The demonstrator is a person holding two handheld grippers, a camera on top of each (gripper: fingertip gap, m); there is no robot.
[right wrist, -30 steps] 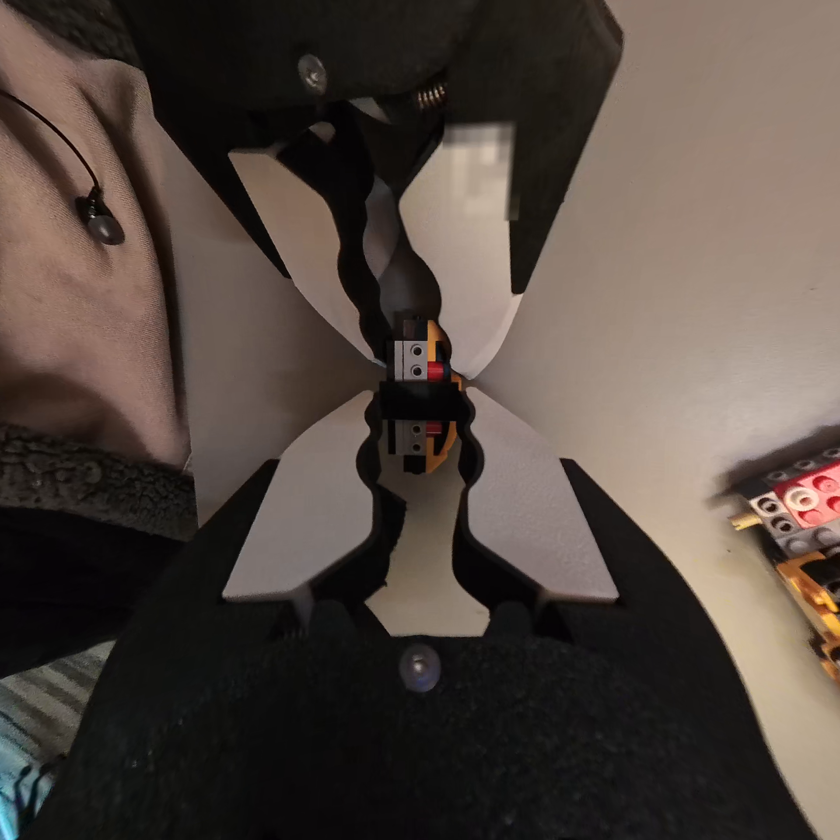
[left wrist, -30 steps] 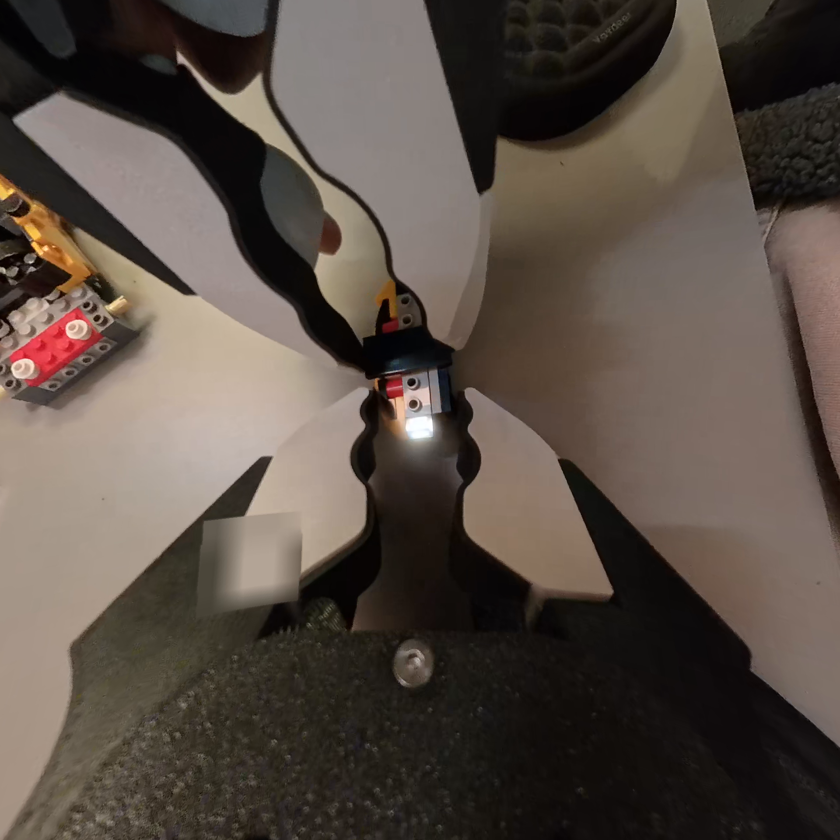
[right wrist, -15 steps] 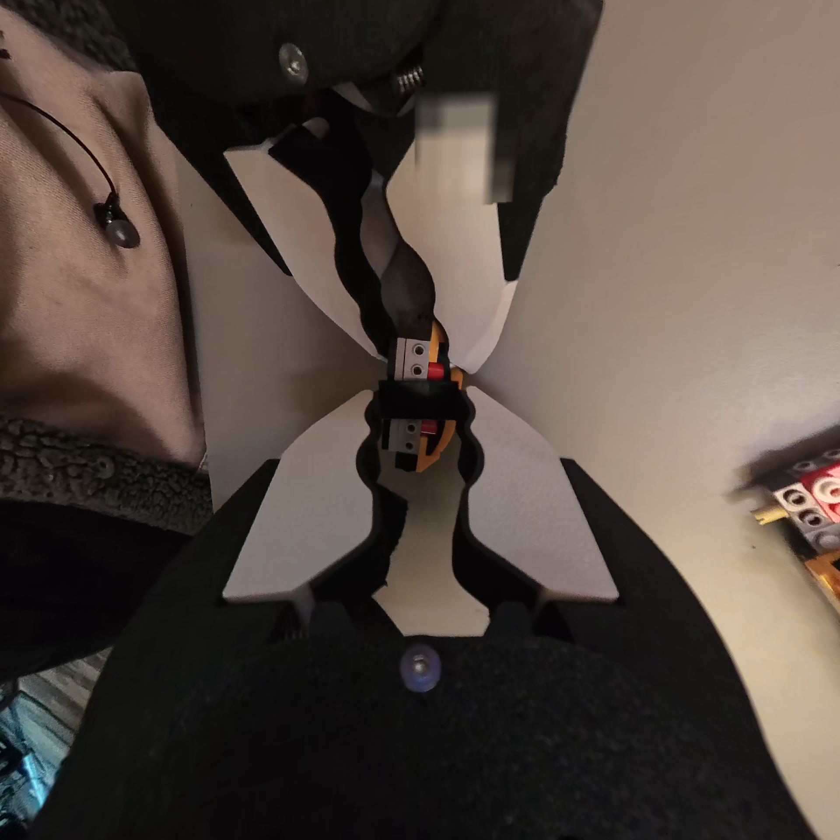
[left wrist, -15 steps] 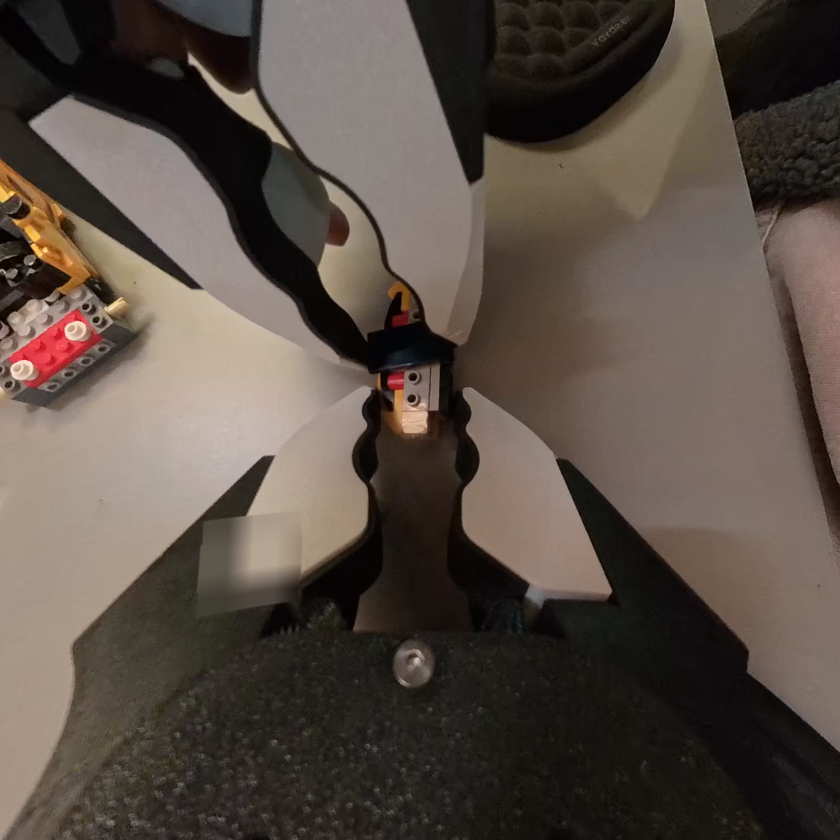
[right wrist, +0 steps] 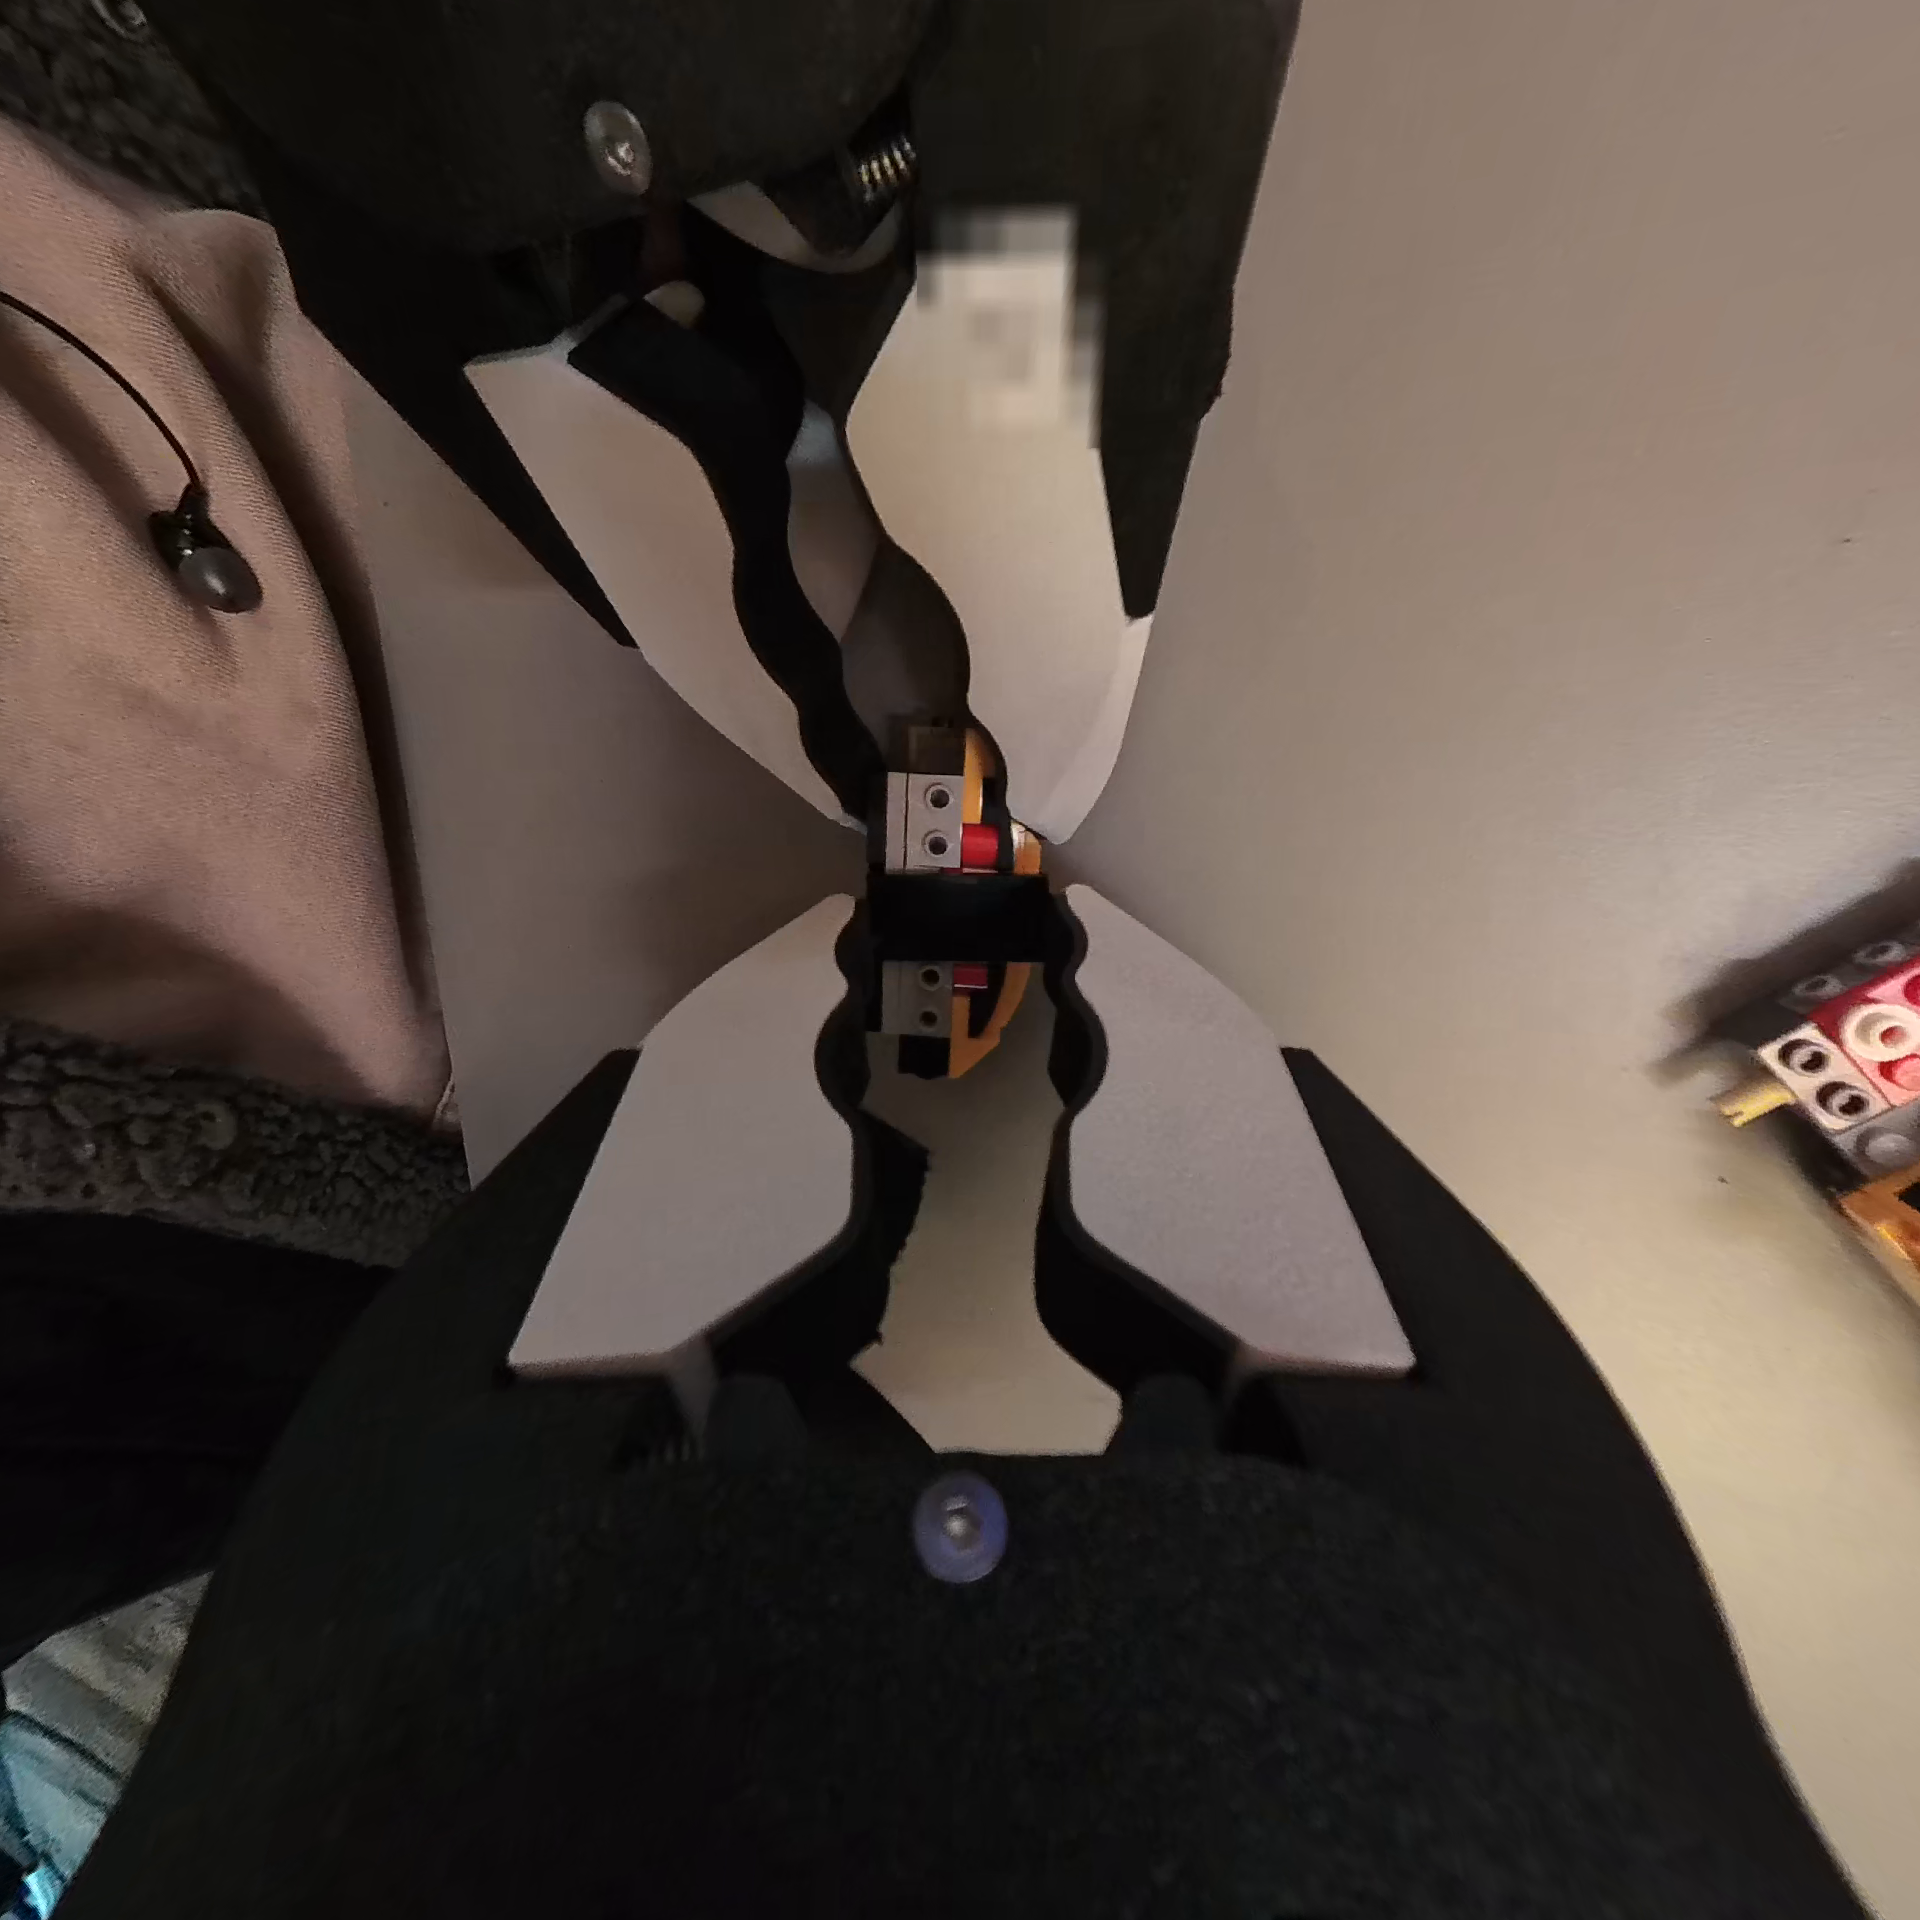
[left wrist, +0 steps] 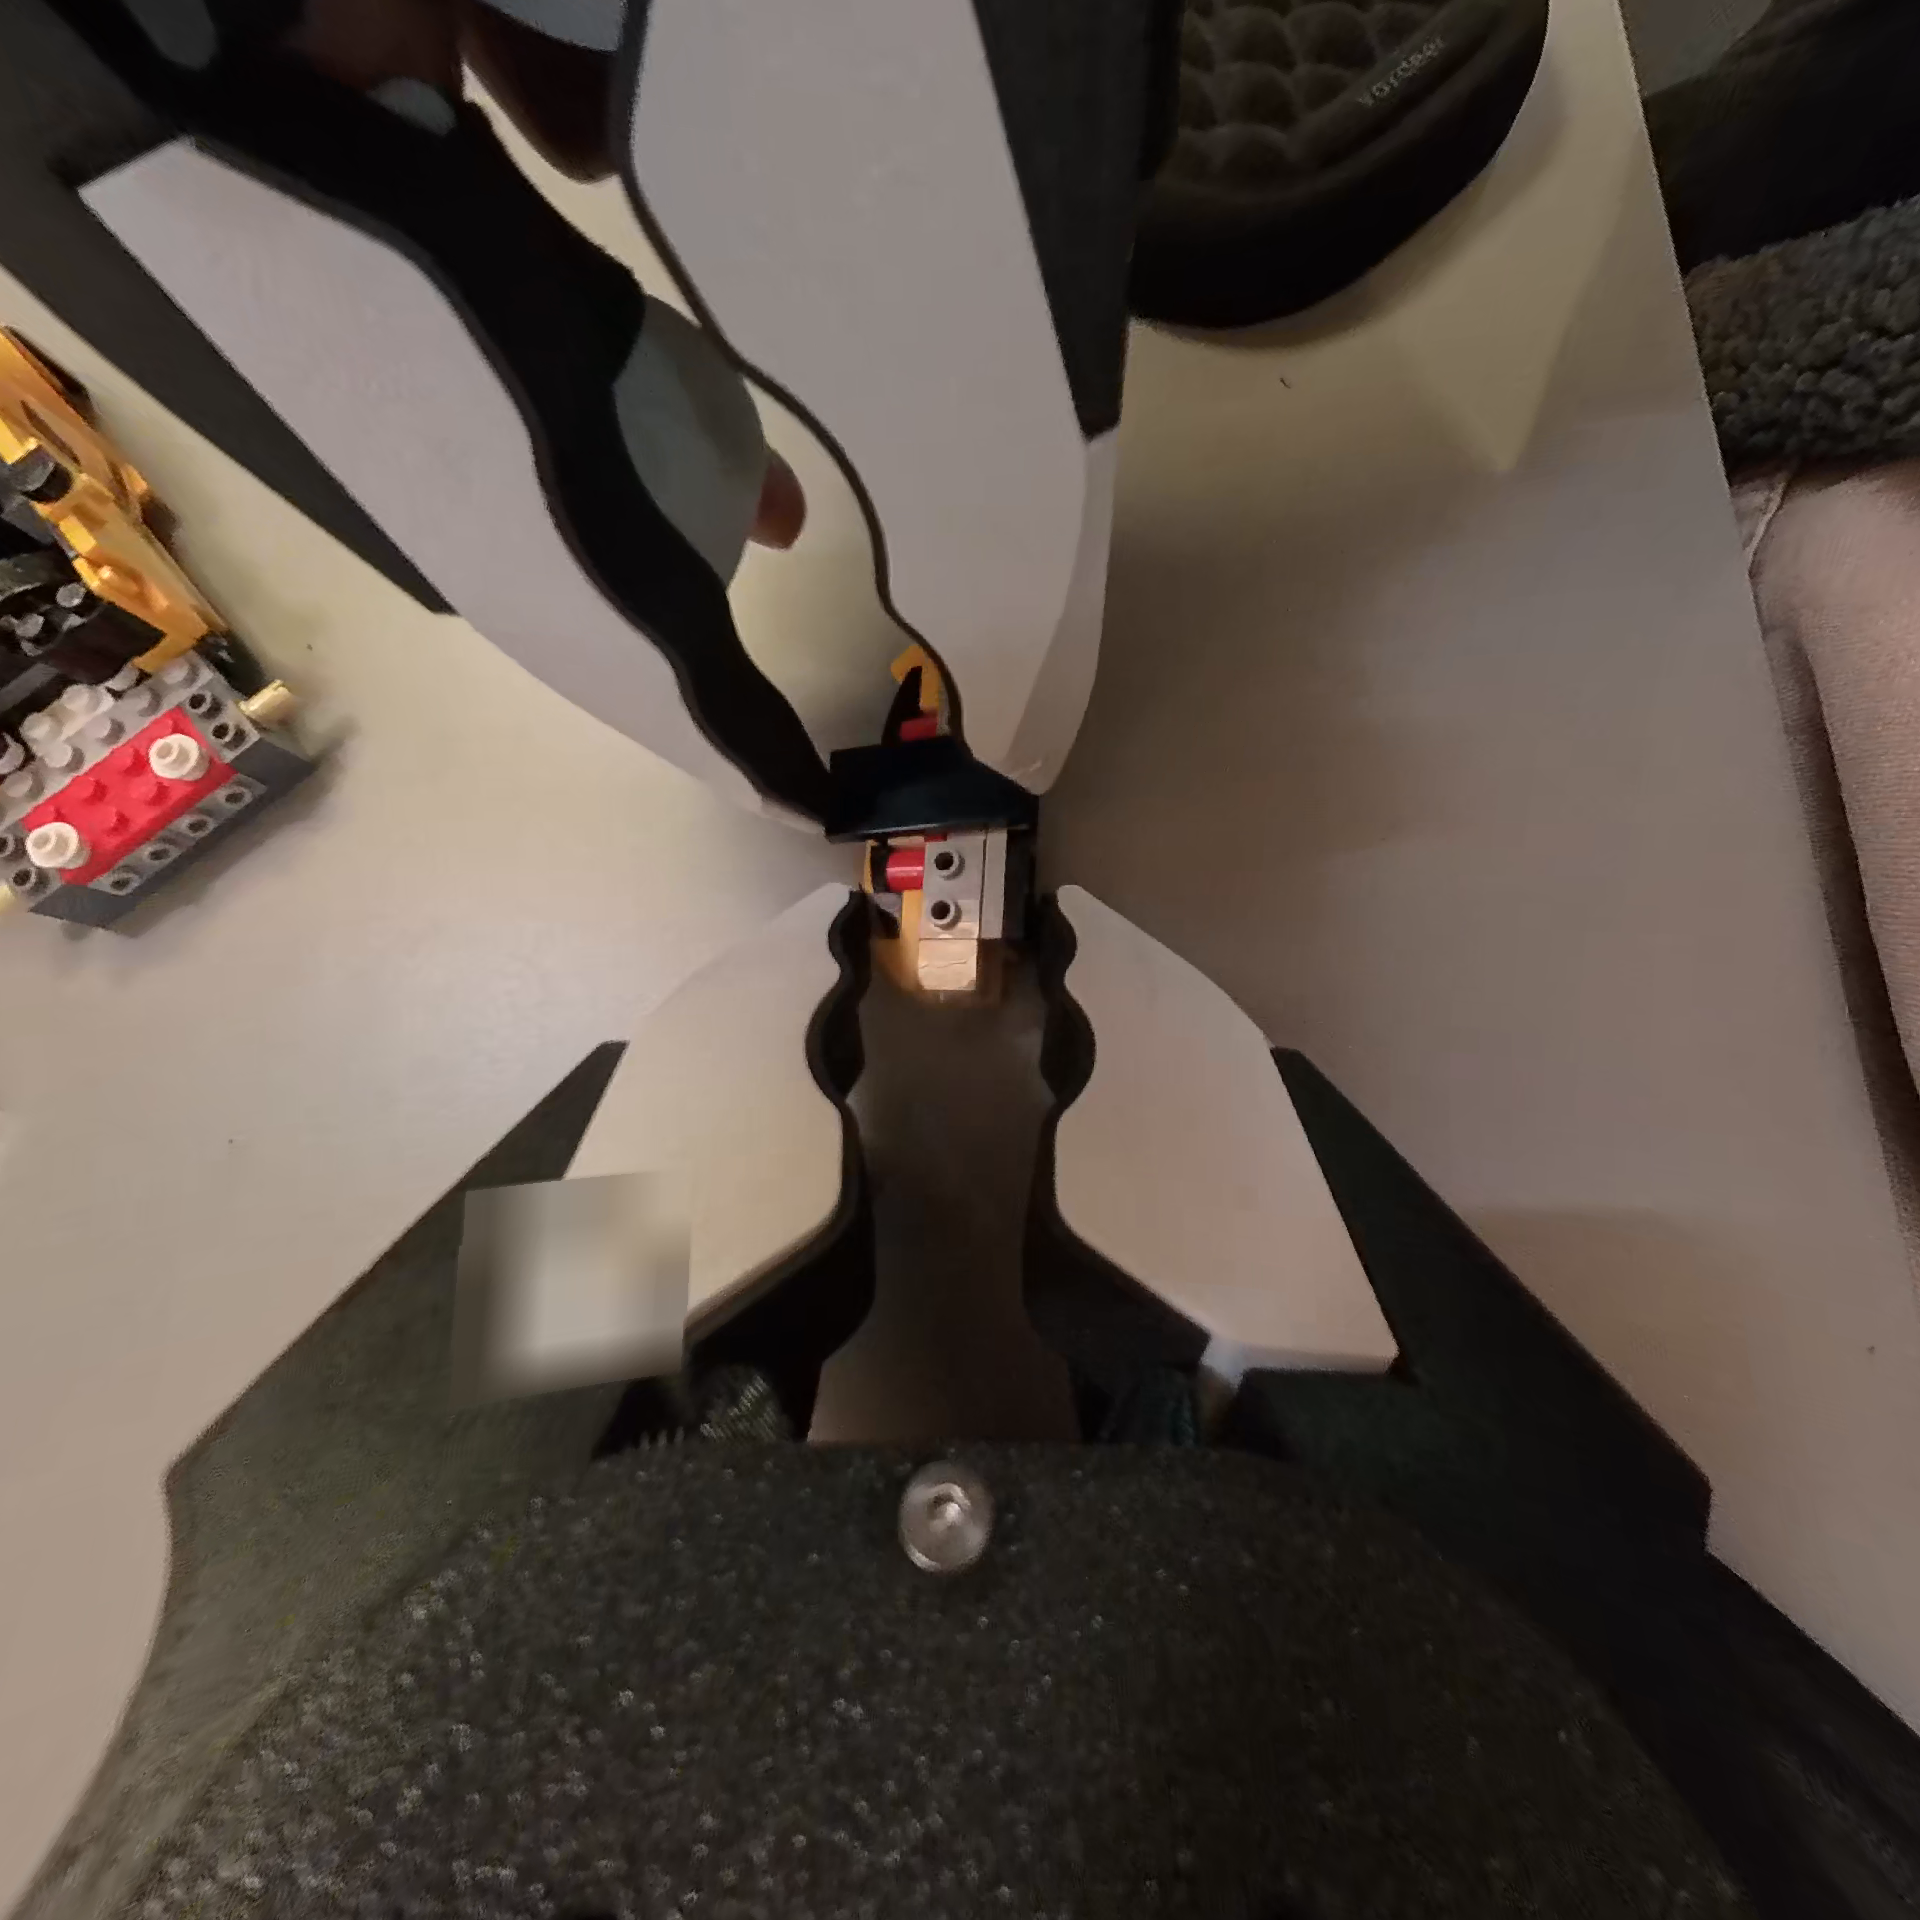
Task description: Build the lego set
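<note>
My left tool (left wrist: 940, 914): black grainy body, pale grey fingers (left wrist: 727, 1132) with wavy black inner edges, one silver screw (left wrist: 943, 1509). My right tool (right wrist: 961, 925): same build, bluish screw (right wrist: 958, 1515). Operator wears taupe top (right wrist: 177, 727), dark fleece (right wrist: 208, 1143).

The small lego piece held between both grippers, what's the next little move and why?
Probably press the two grippers together to seat the joint: the left gripper and right gripper each pinch an end of the lego piece, tip to tip above the table.

Surface: pale cream table (left wrist: 1403, 831), evenly lit. A dark dimpled cushion (left wrist: 1340, 156) lies at its far edge
</note>
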